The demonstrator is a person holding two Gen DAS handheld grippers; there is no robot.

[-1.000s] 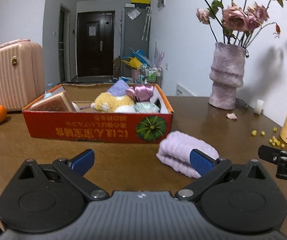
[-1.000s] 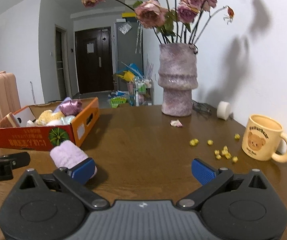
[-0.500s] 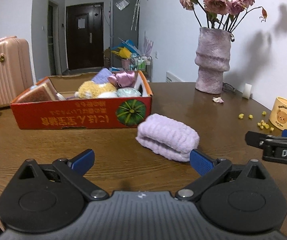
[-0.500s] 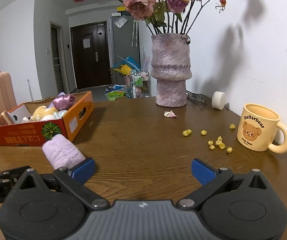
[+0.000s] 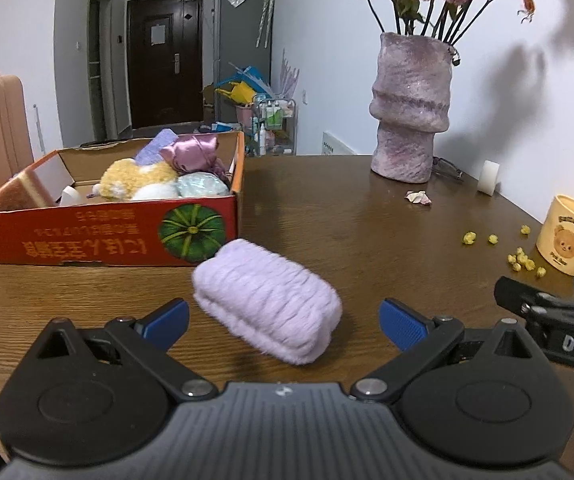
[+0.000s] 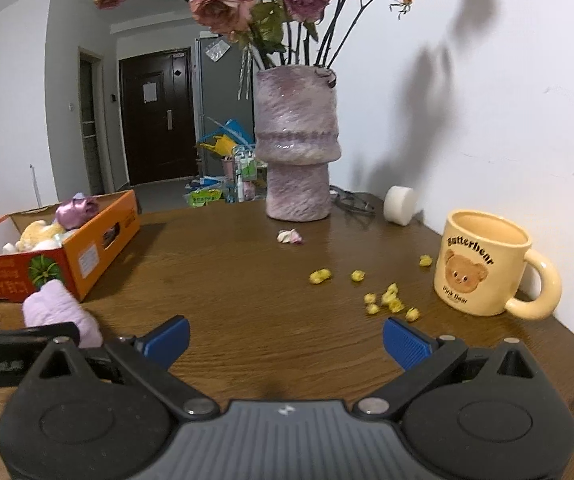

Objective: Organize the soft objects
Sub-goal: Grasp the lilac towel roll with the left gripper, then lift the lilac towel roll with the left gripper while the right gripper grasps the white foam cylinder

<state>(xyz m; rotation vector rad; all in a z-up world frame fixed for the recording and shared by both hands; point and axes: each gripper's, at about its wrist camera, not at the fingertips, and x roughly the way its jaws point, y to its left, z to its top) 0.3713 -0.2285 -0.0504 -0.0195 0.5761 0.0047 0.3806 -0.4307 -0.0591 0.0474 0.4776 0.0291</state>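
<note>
Left wrist view: my left gripper (image 5: 285, 322) has its jaws spread wide, nothing held. One rolled fluffy lilac towel (image 5: 267, 300) lies on the brown wooden table (image 5: 347, 224) right ahead, its near end between my two blue fingertip pads (image 5: 167, 319); can't tell if either pad touches it. Just behind it, one red-orange cardboard box (image 5: 107, 236) with a green pumpkin print, near the table's left edge. In the box I count four soft items: one yellow-and-white plush toy (image 5: 137, 178), one purple satin bow (image 5: 191, 154), one pale mint bundle (image 5: 203, 185), one lavender folded piece (image 5: 155, 149). One mauve textured vase (image 5: 409, 108) of dried roses stands at the far edge. One cream bear-print mug (image 5: 567, 234) sits at the right edge, with yellow bits (image 5: 521, 258) scattered near it. My right gripper's tip (image 5: 547, 320) enters from the right.

Right wrist view: my right gripper (image 6: 285, 340) is also wide open, empty, over bare table. Same towel (image 6: 61, 312) at the left, partly hidden behind my left gripper (image 6: 15, 344). One box (image 6: 87, 252), one vase (image 6: 297, 140), one mug (image 6: 483, 266), one white roll (image 6: 399, 204) by the wall, one fallen pink petal (image 6: 290, 236), roughly nine yellow bits (image 6: 387, 298).
</note>
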